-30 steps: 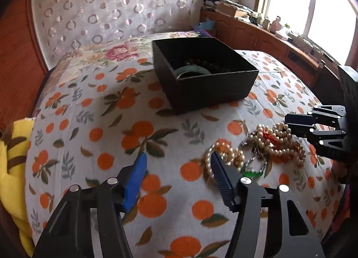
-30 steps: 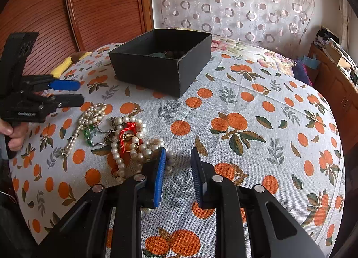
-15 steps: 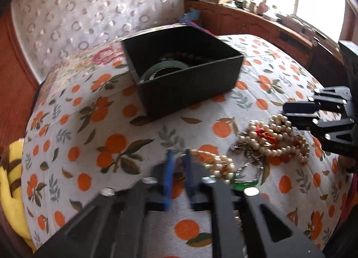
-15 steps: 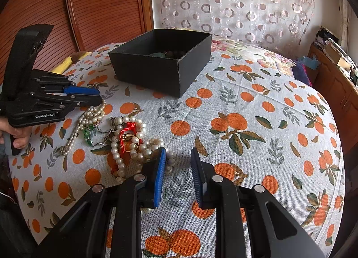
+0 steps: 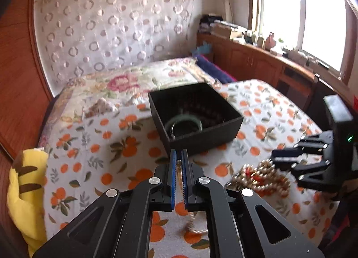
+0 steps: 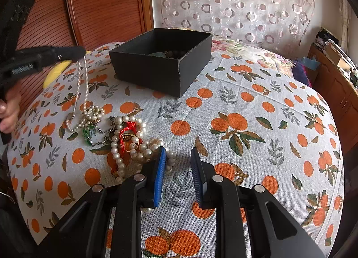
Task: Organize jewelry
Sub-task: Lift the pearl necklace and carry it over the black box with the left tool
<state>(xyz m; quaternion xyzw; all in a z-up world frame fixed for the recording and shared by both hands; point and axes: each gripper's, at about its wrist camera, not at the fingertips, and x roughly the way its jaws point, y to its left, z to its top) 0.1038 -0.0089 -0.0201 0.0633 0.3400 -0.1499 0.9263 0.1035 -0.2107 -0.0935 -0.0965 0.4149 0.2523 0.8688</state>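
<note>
The left hand-held gripper (image 6: 80,53) is clenched on a pearl necklace (image 6: 85,83), whose strand hangs down to the bed's orange-print cover (image 6: 257,101) (its lower end still lies there). At 3 o'clock of it sits the jewelry pile (image 6: 127,139); the black box (image 6: 161,61) stands at 12. The right hand-held gripper (image 6: 177,168) is released, empty.

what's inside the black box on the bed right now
In the black box lie a pale green bangle and a strand of dark beads. The near wall hides part of the floor.
</note>
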